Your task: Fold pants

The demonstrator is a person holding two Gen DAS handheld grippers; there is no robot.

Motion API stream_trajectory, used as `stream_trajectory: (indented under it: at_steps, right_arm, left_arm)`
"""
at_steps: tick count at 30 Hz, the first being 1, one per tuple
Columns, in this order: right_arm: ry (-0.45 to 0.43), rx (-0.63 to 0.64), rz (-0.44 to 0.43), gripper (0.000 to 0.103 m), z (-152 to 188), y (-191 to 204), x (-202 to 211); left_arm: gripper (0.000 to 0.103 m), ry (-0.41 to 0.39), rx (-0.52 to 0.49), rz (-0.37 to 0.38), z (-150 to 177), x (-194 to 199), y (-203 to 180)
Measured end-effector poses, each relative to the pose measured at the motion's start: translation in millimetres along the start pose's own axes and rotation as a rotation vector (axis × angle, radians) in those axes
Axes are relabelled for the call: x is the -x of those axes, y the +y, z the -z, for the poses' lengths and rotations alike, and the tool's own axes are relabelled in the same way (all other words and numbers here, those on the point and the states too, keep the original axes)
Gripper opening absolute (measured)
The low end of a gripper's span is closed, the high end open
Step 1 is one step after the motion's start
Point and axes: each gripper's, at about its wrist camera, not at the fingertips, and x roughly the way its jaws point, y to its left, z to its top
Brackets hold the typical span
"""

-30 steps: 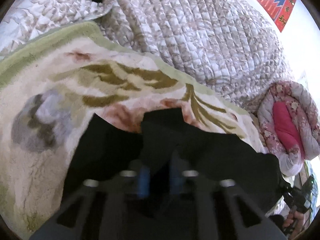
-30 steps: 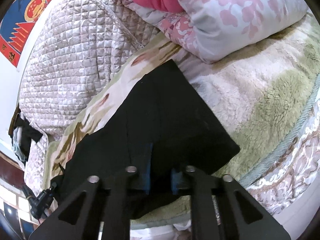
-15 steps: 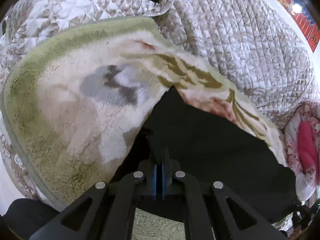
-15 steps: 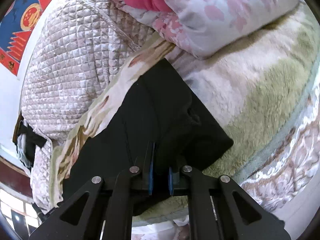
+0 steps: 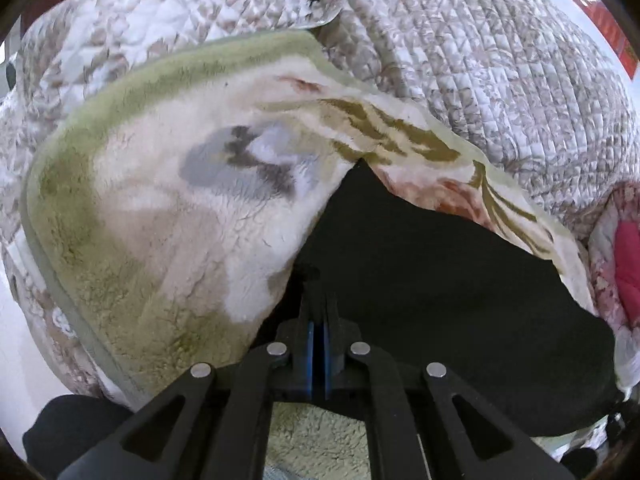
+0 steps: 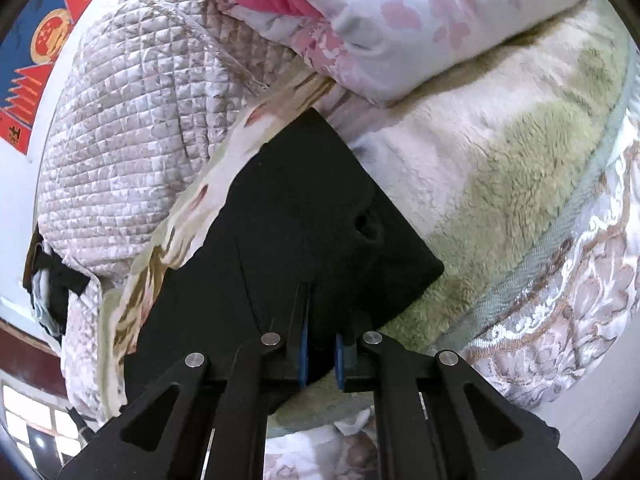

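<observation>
In the left wrist view, a quilted bedspread [image 5: 500, 60] is covering the bed at the far side, and a fleece blanket [image 5: 160, 208] with a green border and flower print is lying over it. The black pants [image 5: 420, 280] are lying on this blanket, spreading from the middle toward the right edge. The left gripper [image 5: 319, 304] is pointing down at their near left edge, its jaws pressing together on a thin fold of the black cloth. A rolled pink floral duvet [image 5: 616, 264] is sitting at the far right.

In the right wrist view, a red and blue wall poster [image 6: 36, 60] is showing at the upper left. The pants [image 6: 304, 208] are lying across the middle of the blanket [image 6: 520, 168], a corner pointing toward the duvet [image 6: 400, 20]. The right gripper [image 6: 320, 320] is clamping their near edge, its jaws nearly closed with black cloth bunching between the blue pads [image 6: 340, 354].
</observation>
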Motion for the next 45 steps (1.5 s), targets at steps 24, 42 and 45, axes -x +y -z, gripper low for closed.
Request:
stream_trajectory:
  at_steps: [24, 42, 45]
  right_arm:
    - [0.003, 0.0, 0.004, 0.009, 3, -8, -4]
    - [-0.052, 0.357, 0.184, 0.025, 17, 46, -2]
    - [0.018, 0.306, 0.206, 0.025, 23, 22, -11]
  left_arm:
    - [0.005, 0.008, -0.033, -0.051, 9, 4, 3]
    - [0.028, -0.089, -0.194, 0.081, -2, 30, -67]
    - [0.028, 0.029, -0.246, 0.095, 16, 0, -82]
